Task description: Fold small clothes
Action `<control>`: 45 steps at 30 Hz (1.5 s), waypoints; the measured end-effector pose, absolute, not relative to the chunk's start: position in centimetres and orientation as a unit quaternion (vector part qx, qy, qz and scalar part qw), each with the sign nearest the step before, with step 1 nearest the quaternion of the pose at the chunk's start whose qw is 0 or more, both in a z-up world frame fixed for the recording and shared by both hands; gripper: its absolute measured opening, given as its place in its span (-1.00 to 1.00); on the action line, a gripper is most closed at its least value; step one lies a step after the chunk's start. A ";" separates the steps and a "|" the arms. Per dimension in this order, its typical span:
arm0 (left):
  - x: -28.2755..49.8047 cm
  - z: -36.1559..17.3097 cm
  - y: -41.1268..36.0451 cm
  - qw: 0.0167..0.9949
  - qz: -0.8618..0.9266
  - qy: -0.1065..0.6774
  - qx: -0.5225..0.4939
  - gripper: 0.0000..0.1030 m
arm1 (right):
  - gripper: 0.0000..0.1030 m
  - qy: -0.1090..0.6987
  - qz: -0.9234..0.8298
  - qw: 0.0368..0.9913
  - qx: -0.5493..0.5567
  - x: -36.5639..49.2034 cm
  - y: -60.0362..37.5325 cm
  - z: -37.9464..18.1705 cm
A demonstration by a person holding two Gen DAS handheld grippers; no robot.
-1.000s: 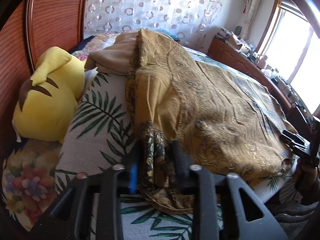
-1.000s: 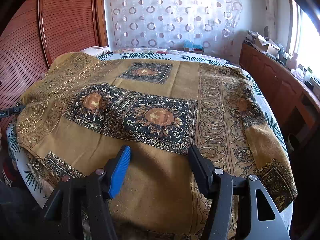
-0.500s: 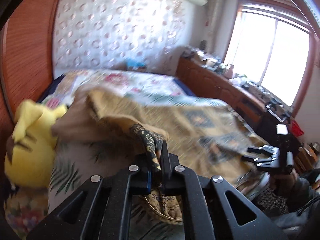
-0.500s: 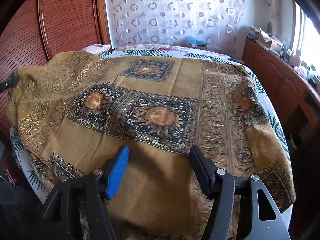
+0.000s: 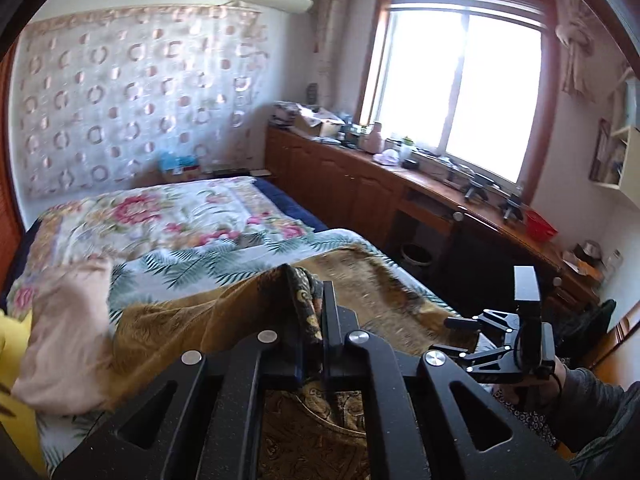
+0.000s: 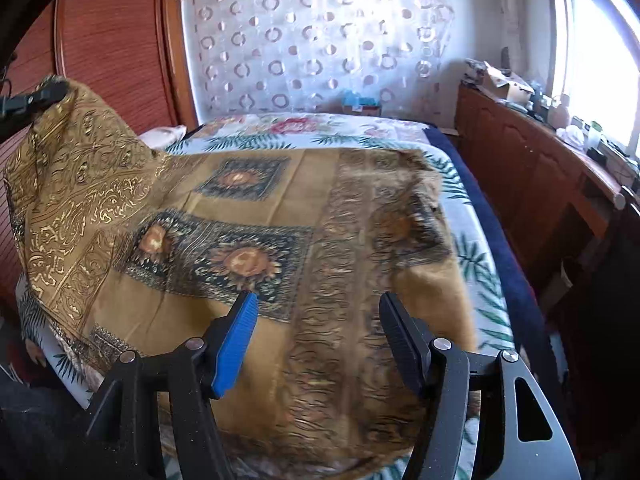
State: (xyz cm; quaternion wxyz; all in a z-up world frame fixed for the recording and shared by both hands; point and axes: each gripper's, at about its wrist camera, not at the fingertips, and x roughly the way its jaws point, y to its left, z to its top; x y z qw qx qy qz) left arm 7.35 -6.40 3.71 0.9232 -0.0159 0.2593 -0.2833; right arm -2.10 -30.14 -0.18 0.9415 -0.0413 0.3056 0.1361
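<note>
A mustard-brown cloth with dark sunflower panels and gold scrollwork covers most of the bed. My left gripper is shut on one edge of the cloth and holds it lifted; in the right wrist view that gripper shows at the far left with the raised corner draping down from it. My right gripper hovers open just above the cloth's near edge, nothing between its fingers. In the left wrist view the right gripper appears at lower right, held by a hand in a grey sleeve.
The bed has a leaf-print sheet and a floral quilt at the far end. A beige pillow and a yellow plush toy lie at left. A cluttered wooden cabinet runs along the right under the window.
My left gripper closed on the cloth's edge and rose, pulling that corner up off the bed. The right gripper shifted only slightly and stayed open.
</note>
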 end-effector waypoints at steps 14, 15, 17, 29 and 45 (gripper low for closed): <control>7.8 4.7 -13.9 0.893 -0.348 0.282 0.035 -0.61 | 0.27 0.303 0.116 0.946 -0.026 -2.9 -31.5 0.0; 7.9 4.5 -14.0 0.892 -0.349 0.284 0.037 -0.45 | 0.27 0.303 0.115 0.946 -0.025 -2.9 -31.5 0.0; 7.6 4.1 -13.7 0.895 -0.343 0.281 0.040 0.07 | 0.27 0.302 0.113 0.946 -0.026 -2.9 -31.3 0.1; 7.3 1.8 -8.5 0.923 -0.267 0.278 0.018 0.44 | 0.27 0.291 0.133 0.947 -0.039 -1.2 -30.2 0.9; 7.9 -3.2 -3.3 0.928 -0.197 0.315 -0.017 0.44 | 0.26 0.343 0.190 0.913 -0.112 6.0 -24.0 -1.2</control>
